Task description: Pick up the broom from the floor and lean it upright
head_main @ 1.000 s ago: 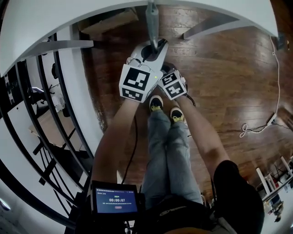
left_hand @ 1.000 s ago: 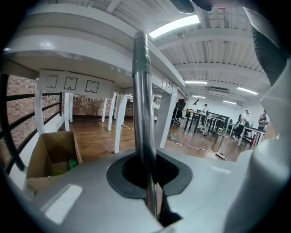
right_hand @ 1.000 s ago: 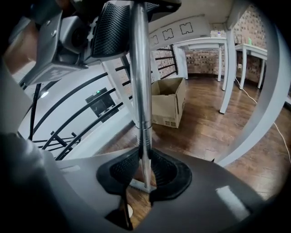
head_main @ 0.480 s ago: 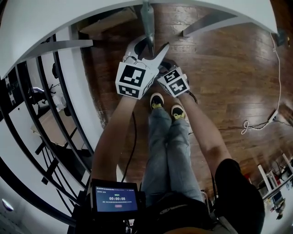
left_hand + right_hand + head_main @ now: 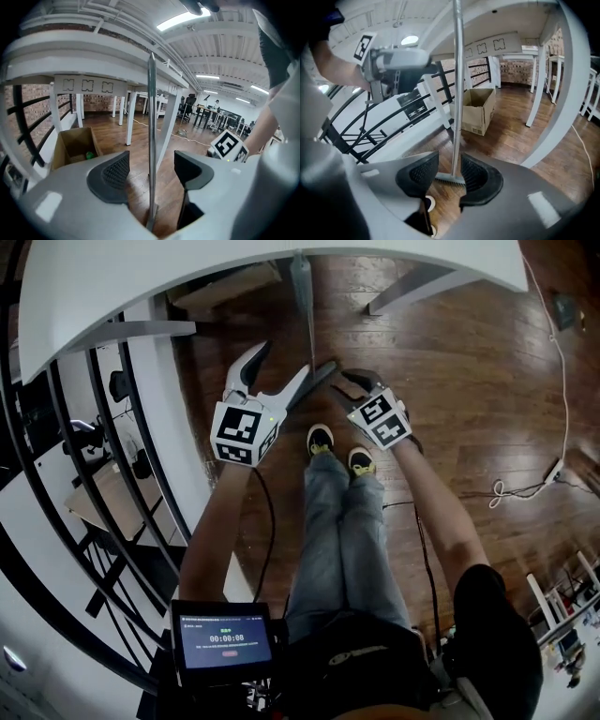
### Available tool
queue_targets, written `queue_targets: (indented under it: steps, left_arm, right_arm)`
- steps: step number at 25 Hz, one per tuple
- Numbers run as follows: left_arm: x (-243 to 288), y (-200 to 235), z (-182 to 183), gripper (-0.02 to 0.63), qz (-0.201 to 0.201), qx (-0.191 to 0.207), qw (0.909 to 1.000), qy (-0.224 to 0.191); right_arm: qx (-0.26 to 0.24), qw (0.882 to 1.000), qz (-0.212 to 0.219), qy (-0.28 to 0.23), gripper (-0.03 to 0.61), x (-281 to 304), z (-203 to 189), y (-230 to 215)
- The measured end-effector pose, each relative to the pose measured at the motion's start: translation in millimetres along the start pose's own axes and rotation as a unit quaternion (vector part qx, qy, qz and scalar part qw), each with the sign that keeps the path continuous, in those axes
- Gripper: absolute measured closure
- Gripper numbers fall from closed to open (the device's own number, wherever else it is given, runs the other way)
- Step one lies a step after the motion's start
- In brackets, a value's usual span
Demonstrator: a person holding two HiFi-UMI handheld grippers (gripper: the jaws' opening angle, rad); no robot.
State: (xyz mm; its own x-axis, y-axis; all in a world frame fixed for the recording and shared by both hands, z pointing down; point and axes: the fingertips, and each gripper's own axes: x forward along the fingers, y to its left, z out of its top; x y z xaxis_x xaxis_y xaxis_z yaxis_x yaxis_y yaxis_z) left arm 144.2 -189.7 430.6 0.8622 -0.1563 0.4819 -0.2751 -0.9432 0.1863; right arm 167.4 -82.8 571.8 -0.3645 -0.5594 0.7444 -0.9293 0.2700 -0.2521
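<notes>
Railing [image 5: 18,112], black, ran down the far left, w/ an open cardboard box [image 5: 75,145] on the wood floor [image 5: 469,381] near it. Next over, the L gripper [image 5: 152,169] had its jaws well apart, having just been opening. The broom [image 5: 151,103] handle showed in the gap btwn the pads [image 5: 115,169] w/o touching either. Broom stood upright, brush head down on the floor by the person's shoes [image 5: 321,439] & top end against the edge of the white surface [image 5: 187,277]. Neither gripper held it. R gripper [image 5: 447,177], just right of the handle in the head view, also had its jaws apart after just opening. Handle & brush head showed btwn its pads, not clamped. Further right, a white cable [image 5: 525,486] lay looped on the floorboards, well apart from the broom.
</notes>
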Motion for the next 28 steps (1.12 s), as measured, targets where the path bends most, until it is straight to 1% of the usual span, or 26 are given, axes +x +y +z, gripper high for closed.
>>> queue_targets:
  steps: [2,3,4,5,6,7,8,9,11,13,14,15,16,18,20,21,22,23,25,28]
  left_arm:
    - [-50,-12,-7,0.296,0.004,-0.007,0.9999,0.013]
    - [-74,-21,-4,0.304,0.009,-0.001,0.9999,0.014]
    - [-98,-32,3,0.330,0.017,0.007,0.9998,0.008]
    - [-122,-43,15,0.373,0.031,0.012,0.9994,-0.007]
    - [-148,-55,31,0.408,0.047,0.014,0.9984,-0.030]
    - [-172,-69,51,0.495,0.065,0.013,0.9960,-0.059]
    - [-194,-84,73,0.597,0.083,0.011,0.9924,-0.090]
    - [-213,-101,93,0.598,0.098,0.008,0.9884,-0.116]
    - [-248,-141,126,0.597,0.113,-0.001,0.9822,-0.150]
    - [-277,-178,148,0.597,0.126,-0.008,0.9769,-0.173]
    - [-284,-187,155,0.597,0.134,-0.008,0.9736,-0.184]
    - [-284,-187,156,0.597,0.144,-0.007,0.9698,-0.197]
    - [-280,-177,150,0.597,0.154,-0.007,0.9654,-0.211]
    - [-266,-142,124,0.597,0.173,-0.009,0.9562,-0.236]
    - [-255,-114,103,0.597,0.187,-0.007,0.9500,-0.250]
    - [-253,-108,97,0.597,0.193,-0.006,0.9484,-0.251]
    - [-253,-107,94,0.597,0.199,-0.005,0.9476,-0.250]
    - [-253,-110,94,0.597,0.203,-0.004,0.9475,-0.247]
    - [-252,-119,96,0.597,0.198,-0.005,0.9495,-0.243]
    - [-246,-127,94,0.596,0.188,-0.005,0.9508,-0.246]
  right_arm:
    - [-0.015,1.000,0.005,0.012,0.426,-48,-16,9]
    - [-0.023,1.000,0.006,0.015,0.425,-72,-22,14]
    - [-0.034,0.999,0.007,0.016,0.425,-95,-27,20]
    - [-0.042,0.999,0.010,0.016,0.426,-117,-31,30]
    - [-0.049,0.999,0.015,0.012,0.426,-137,-34,41]
    - [-0.055,0.998,0.020,0.004,0.426,-157,-35,54]
    - [-0.062,0.998,0.025,-0.004,0.426,-177,-36,68]
    - [-0.069,0.997,0.028,-0.011,0.426,-197,-36,82]
    - [-0.074,0.996,0.029,-0.028,0.426,-242,-37,115]
    - [-0.069,0.995,0.029,-0.070,0.426,-281,-21,141]
    - [-0.066,0.992,0.028,-0.102,0.428,-293,-4,145]
    - [-0.062,0.988,0.029,-0.138,0.428,-294,17,144]
    - [-0.060,0.983,0.033,-0.173,0.433,-286,39,139]
    - [-0.066,0.969,0.048,-0.233,0.436,-251,79,131]
    - [-0.077,0.954,0.062,-0.283,0.443,-224,111,130]
    - [-0.080,0.948,0.067,-0.302,0.448,-220,122,132]
    - [-0.080,0.944,0.068,-0.314,0.456,-219,130,133]
    - [-0.075,0.942,0.063,-0.320,0.478,-222,134,133]
    - [-0.064,0.943,0.053,-0.322,0.575,-228,131,134]
    - [-0.075,0.943,0.075,-0.315,0.577,-225,116,148]
